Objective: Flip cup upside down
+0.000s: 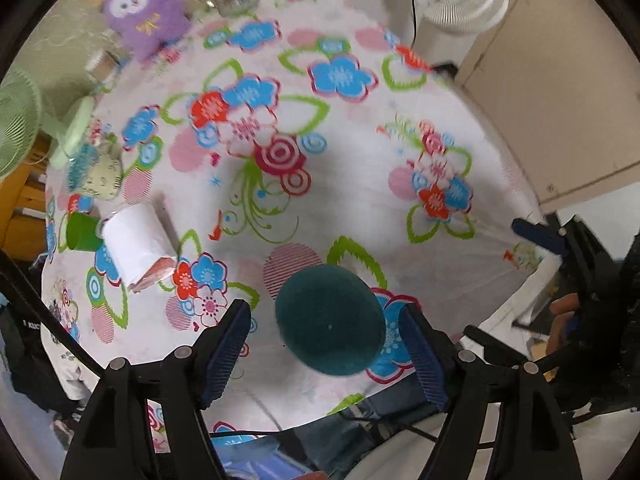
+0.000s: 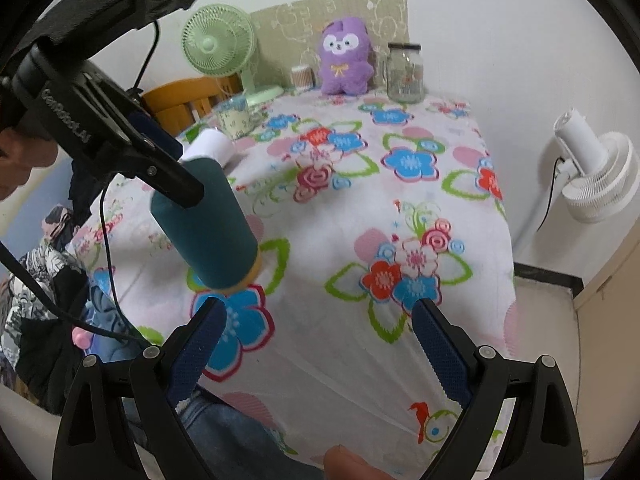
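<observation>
A dark teal cup (image 1: 330, 320) stands upside down on the flowered tablecloth (image 1: 360, 168), its flat base facing the left wrist camera. In the right wrist view the cup (image 2: 208, 228) shows a yellow rim resting on the cloth, slightly tilted. My left gripper (image 1: 326, 346) is open, its blue pads either side of the cup with gaps. In the right wrist view the left gripper's fingers (image 2: 176, 180) sit over the cup's top. My right gripper (image 2: 320, 332) is open and empty, right of the cup near the table's front edge.
A white paper roll (image 1: 138, 246), a green cup (image 1: 82, 232), a patterned mug (image 1: 100, 176), a green fan (image 2: 218, 44), a purple plush (image 2: 346, 58) and a glass jar (image 2: 405, 72) stand toward the left and back. A white fan (image 2: 596, 176) stands on the floor at right.
</observation>
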Motion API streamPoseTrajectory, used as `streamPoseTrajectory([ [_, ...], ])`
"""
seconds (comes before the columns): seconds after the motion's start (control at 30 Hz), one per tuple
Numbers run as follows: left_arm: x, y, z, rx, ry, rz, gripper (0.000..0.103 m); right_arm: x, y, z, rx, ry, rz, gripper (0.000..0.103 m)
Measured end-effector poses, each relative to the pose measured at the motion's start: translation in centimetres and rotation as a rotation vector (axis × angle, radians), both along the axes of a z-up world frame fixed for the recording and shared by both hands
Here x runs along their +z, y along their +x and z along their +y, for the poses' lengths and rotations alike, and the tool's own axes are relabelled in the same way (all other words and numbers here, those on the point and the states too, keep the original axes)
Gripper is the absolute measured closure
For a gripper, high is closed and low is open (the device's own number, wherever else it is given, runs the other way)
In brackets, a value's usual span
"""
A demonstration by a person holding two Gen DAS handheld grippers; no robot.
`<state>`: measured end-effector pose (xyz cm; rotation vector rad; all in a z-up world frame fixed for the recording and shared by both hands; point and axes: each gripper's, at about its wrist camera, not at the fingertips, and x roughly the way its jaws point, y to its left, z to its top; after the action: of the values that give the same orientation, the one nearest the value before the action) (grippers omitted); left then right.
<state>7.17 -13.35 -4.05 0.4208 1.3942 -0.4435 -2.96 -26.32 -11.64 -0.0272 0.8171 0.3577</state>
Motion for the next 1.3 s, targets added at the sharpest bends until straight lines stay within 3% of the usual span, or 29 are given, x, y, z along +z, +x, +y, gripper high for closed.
streamPoseTrajectory([
  [0.37, 4.0, -3.3, 4.3, 0.116, -0.222, -0.238, 0.02, 3.8, -1.5, 2.5, -0.036, -0.07, -0.122, 0.001],
  [0.63, 6.1, -7.2, 8.4, 0.26, -0.309, -0.54, 0.013, 6.0, -2.8, 3.9, -0.115, -0.087, -0.211, 0.001],
  [0.8, 6.2, -9.6, 11.2, 0.388, -0.378, -0.672, 0.009, 7.9, -4.8, 5.2, -0.199, -0.143, -0.319, 0.0],
  [1.07, 6.1, -13.1, 13.4, 0.474, -0.336, -0.818, 0.004, 10.0, -6.8, 7.0, -0.246, -0.105, -0.367, 0.0],
  [1.3, 5.7, -15.0, 14.9, 0.532, -0.315, -0.876, 0.0, 10.4, -8.0, 7.8, -0.273, -0.082, -0.368, 0.0],
])
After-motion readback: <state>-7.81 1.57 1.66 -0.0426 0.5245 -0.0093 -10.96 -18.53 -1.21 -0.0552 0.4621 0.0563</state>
